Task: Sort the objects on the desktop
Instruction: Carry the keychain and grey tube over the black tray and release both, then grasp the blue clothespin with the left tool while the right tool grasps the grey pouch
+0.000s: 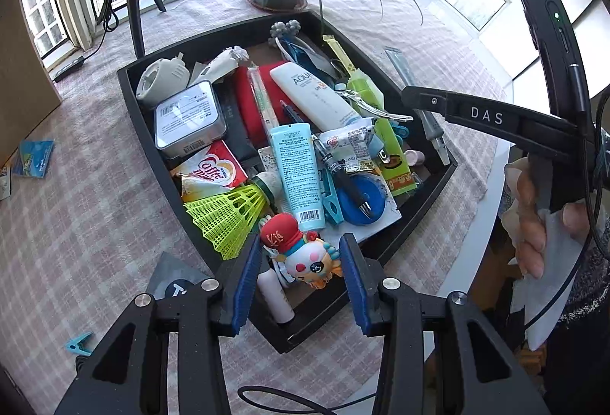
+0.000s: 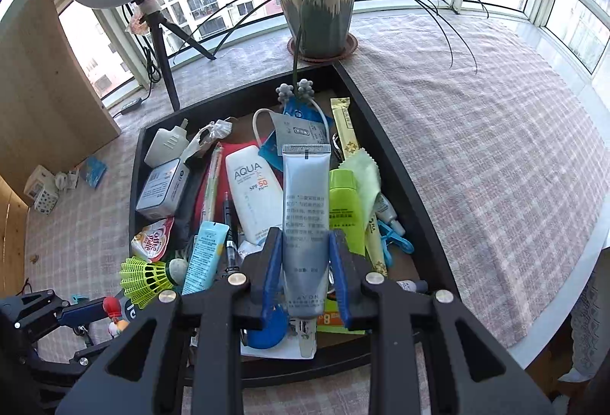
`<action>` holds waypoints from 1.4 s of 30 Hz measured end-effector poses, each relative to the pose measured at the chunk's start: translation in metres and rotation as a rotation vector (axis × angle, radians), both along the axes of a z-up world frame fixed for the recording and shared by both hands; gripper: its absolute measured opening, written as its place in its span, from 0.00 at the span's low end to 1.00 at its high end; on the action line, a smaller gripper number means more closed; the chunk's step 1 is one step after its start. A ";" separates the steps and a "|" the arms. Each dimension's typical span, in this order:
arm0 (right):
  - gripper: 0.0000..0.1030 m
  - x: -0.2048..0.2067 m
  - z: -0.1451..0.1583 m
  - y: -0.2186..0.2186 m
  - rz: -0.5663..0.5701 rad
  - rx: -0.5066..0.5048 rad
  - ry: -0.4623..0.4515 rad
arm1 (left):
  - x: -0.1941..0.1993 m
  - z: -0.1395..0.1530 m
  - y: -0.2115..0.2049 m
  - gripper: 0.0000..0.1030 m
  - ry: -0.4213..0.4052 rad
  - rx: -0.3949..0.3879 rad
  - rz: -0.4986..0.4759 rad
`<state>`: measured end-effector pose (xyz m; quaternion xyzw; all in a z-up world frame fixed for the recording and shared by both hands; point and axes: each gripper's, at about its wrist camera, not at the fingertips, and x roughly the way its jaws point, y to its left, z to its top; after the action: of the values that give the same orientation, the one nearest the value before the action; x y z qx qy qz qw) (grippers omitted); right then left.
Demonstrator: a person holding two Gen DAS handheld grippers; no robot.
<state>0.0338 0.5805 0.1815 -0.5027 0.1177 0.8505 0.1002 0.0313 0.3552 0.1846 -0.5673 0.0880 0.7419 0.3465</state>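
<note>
Black tray [image 1: 129, 87] on the checked cloth [image 2: 495, 148], crammed with loose toiletries, pens and packets; judged stiff and heavy as loaded, best left where it sits. Right gripper [image 2: 305, 243] clenched on a grey tube [image 2: 305, 209], pads pressing its lower body near the cap end, crimped end pointing away, tube held above the tray clutter. Soft plastic, likely light and a bit slick; squeezes flat under the pads, so a hold low on the firmer cap-end shoulder seems safer than mid-body. White sunscreen bottle [image 2: 251, 194] lies just left of it in the tray, stiffer, rounder, could slip. Left gripper [image 1: 303, 258] has a small cartoon figure [image 1: 301, 255] between its blue pads [image 1: 246, 285] at the tray's near corner; left pad touches the red cap, right pad close by, so whether it is truly gripped I cannot tell. Figure looks hard, light, knobbly; thin protruding bits may snap, so take it across the head
</note>
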 end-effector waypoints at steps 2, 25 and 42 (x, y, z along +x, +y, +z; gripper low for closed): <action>0.24 0.000 0.000 0.003 -0.002 0.006 -0.006 | 0.002 0.000 0.005 0.39 0.008 -0.011 -0.008; 0.33 -0.011 0.020 -0.064 0.158 -0.005 0.020 | -0.003 0.017 -0.043 0.38 0.105 -0.041 0.087; 0.33 -0.017 -0.032 -0.234 0.600 -0.070 -0.145 | -0.042 -0.029 -0.260 0.38 -0.008 -0.103 0.532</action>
<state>0.0172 0.3467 0.1497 -0.5773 -0.0142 0.7996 -0.1649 -0.0110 0.0950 0.1558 -0.5905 -0.0279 0.7990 0.1106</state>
